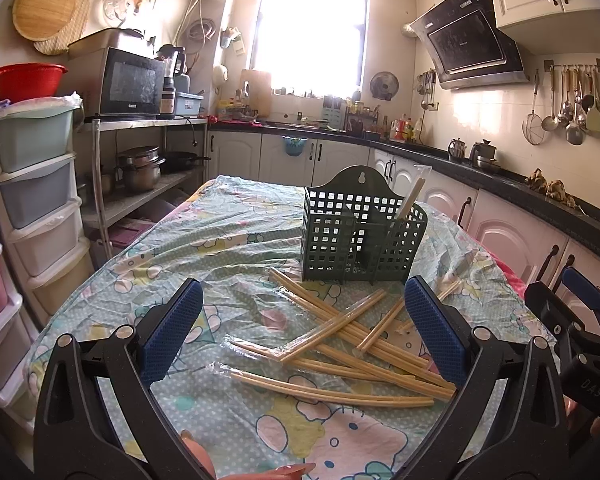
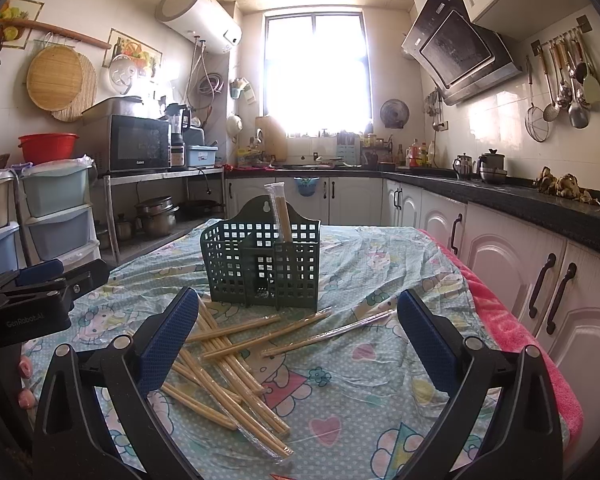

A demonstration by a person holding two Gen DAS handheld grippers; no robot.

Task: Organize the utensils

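A dark green perforated utensil holder [image 1: 362,236] [image 2: 262,262] stands upright on the table. One wrapped pair of chopsticks [image 1: 410,199] [image 2: 281,210] stands in one of its compartments. Several wrapped wooden chopstick pairs [image 1: 340,340] [image 2: 236,364] lie scattered on the tablecloth in front of the holder. My left gripper [image 1: 302,300] hovers open above the pile, empty. My right gripper [image 2: 298,312] is also open and empty, with the pile mostly under its left finger. The right gripper's body [image 1: 580,328] shows at the right edge of the left wrist view.
The table [image 2: 400,280] wears a cartoon-print cloth under clear plastic, with a pink towel [image 2: 520,344] along its right edge. White cabinets [image 2: 500,264] and a dark counter run to the right. Plastic drawers [image 1: 32,220] and a metal shelf [image 1: 140,184] stand to the left.
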